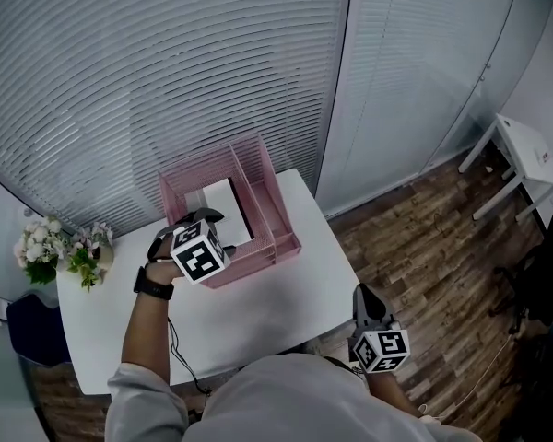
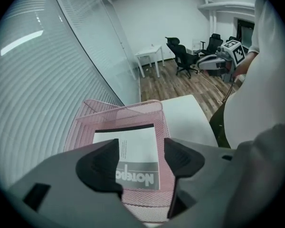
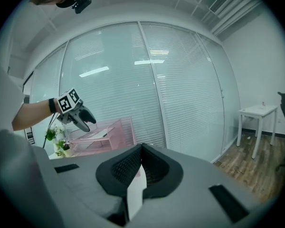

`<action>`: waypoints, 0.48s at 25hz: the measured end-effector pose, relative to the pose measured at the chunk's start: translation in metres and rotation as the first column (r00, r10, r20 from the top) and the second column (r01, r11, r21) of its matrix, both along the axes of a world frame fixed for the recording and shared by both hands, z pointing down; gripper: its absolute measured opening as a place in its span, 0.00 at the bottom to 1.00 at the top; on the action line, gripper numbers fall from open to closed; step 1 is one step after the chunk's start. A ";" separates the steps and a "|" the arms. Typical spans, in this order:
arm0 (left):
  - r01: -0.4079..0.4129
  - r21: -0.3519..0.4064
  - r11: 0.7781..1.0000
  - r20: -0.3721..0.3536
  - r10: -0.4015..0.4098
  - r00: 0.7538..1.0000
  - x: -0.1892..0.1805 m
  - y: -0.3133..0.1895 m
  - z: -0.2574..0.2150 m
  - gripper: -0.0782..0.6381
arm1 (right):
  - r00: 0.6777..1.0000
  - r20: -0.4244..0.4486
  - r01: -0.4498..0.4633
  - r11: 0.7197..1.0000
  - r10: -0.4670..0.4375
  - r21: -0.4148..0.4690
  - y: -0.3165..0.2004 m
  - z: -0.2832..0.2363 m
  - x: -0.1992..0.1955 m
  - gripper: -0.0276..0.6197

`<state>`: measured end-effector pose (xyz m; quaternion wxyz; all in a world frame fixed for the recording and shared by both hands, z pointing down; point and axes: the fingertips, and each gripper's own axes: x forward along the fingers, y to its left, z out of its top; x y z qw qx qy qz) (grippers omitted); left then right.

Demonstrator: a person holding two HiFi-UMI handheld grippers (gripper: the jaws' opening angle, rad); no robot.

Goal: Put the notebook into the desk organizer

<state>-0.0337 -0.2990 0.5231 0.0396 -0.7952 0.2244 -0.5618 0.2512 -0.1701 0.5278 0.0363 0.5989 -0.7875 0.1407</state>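
Observation:
A pink mesh desk organizer (image 1: 278, 239) stands at the back of the white table (image 1: 286, 297). The white notebook (image 1: 225, 208) with a grey printed band lies flat inside its tray. My left gripper (image 1: 204, 220) hovers just above the tray's near left side, open, with nothing between its fingers. In the left gripper view the notebook (image 2: 138, 148) shows through the gap between the jaws of the left gripper (image 2: 142, 161), inside the organizer (image 2: 128, 110). My right gripper (image 1: 366, 300) is off the table's right front corner, shut and empty; in its own view (image 3: 141, 164) the pads meet.
A pot of flowers (image 1: 60, 249) sits on the table's left end. Window blinds run behind the organizer. A small white side table (image 1: 527, 153) and black office chairs (image 2: 181, 55) stand on the wooden floor to the right.

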 end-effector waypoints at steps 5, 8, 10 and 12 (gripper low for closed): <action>0.067 0.157 0.985 -0.139 -0.045 0.989 -0.003 0.006 -0.033 0.42 | 1.000 -0.005 0.026 1.000 -0.026 0.014 -0.001 -0.007 -0.017 0.06; 0.132 0.237 0.962 -0.261 -0.068 0.963 -0.008 0.018 -0.058 0.36 | 0.999 -0.009 0.042 0.999 -0.041 0.030 -0.003 -0.015 -0.028 0.06; 0.185 0.276 0.943 -0.338 -0.085 0.937 -0.014 0.031 -0.073 0.32 | 0.999 -0.013 0.050 0.998 -0.049 0.039 -0.003 -0.021 -0.033 0.06; 0.237 0.294 0.926 -0.409 -0.103 0.907 -0.023 0.044 -0.082 0.28 | 0.998 -0.017 0.058 0.997 -0.058 0.046 -0.005 -0.025 -0.039 0.06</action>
